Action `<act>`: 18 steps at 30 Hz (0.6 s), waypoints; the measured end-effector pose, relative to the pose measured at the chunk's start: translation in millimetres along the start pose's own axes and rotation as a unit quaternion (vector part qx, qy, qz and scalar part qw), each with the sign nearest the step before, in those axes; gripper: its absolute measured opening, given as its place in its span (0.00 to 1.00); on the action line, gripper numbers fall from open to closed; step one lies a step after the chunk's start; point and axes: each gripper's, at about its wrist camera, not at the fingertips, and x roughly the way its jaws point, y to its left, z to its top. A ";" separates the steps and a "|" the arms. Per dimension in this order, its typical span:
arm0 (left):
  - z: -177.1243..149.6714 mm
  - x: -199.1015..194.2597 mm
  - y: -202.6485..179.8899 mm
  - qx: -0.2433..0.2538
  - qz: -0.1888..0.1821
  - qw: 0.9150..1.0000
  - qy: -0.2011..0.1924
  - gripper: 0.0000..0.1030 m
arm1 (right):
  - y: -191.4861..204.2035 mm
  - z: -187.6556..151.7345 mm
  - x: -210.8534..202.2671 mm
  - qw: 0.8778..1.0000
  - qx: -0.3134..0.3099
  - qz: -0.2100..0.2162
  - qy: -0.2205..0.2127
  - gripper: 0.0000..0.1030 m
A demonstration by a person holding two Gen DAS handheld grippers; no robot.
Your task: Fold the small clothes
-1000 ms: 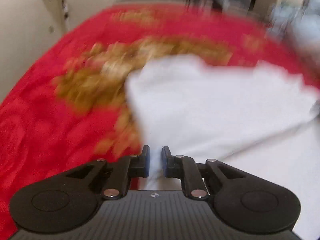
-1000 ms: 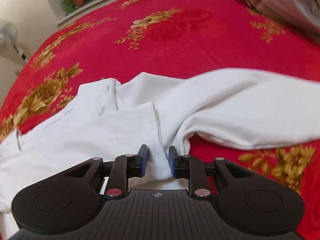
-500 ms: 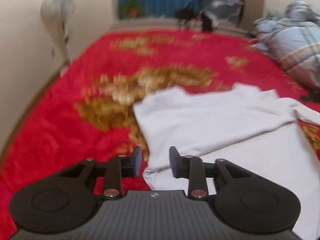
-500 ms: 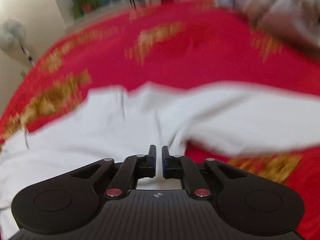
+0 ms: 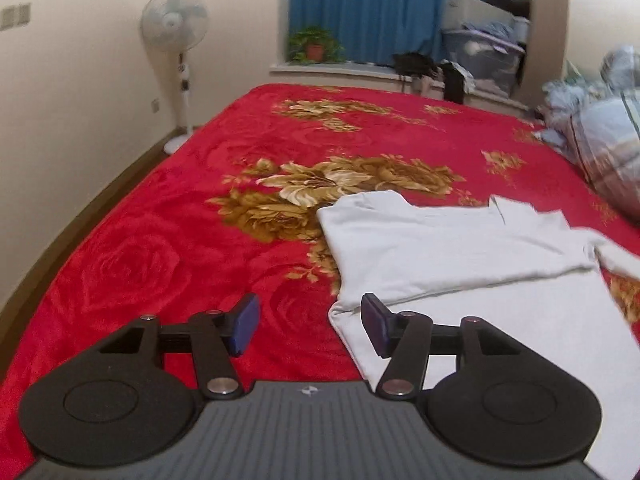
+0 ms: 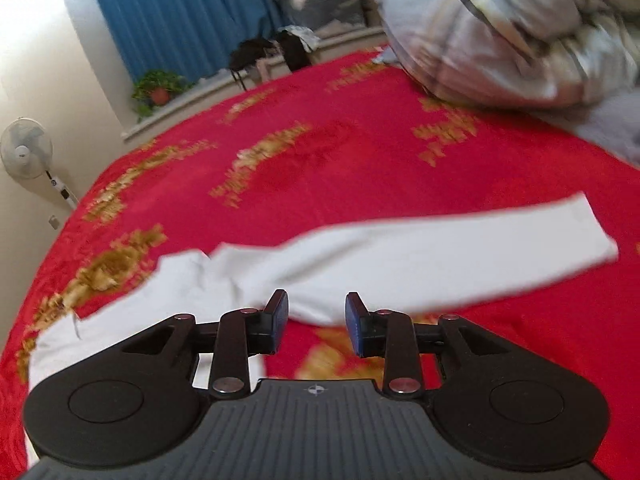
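1. My left gripper (image 5: 308,326): jaws opening, nothing between them, above the blanket (image 5: 160,240) at the shirt's (image 5: 440,248) left edge.
2. My right gripper (image 6: 316,322): jaws opening, empty, over the sleeve's (image 6: 440,252) near edge.
3. Shirt lies flat on the blanket, one side folded over, sleeve stretched out right.

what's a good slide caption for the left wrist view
Left gripper, jaws opening and empty, above a white shirt on a red bedspread.
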 end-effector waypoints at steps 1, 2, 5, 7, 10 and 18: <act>0.3 2.8 -3.5 0.004 -0.002 1.000 0.006 0.60 | -10.1 -2.9 0.8 1.000 0.010 -0.009 0.008 0.32; 1.0 6.0 -5.4 0.004 -0.010 1.000 0.008 0.60 | -20.1 -3.4 -0.3 1.000 0.021 -0.005 0.002 0.32; 0.8 9.3 -14.7 0.020 -0.025 0.999 0.002 0.60 | -53.2 -3.2 1.5 0.999 0.044 -0.021 -0.003 0.32; -1.7 10.6 -19.6 0.036 -0.028 0.999 0.002 0.60 | -78.1 -2.0 6.4 0.997 0.075 -0.034 0.001 0.32; -5.6 21.5 -23.9 0.047 -0.037 0.998 0.012 0.60 | -110.9 0.0 17.3 0.991 0.126 -0.036 0.006 0.32; -7.6 43.2 -28.0 0.061 -0.032 0.997 0.028 0.60 | -177.8 4.1 55.4 0.969 0.240 -0.052 -0.001 0.32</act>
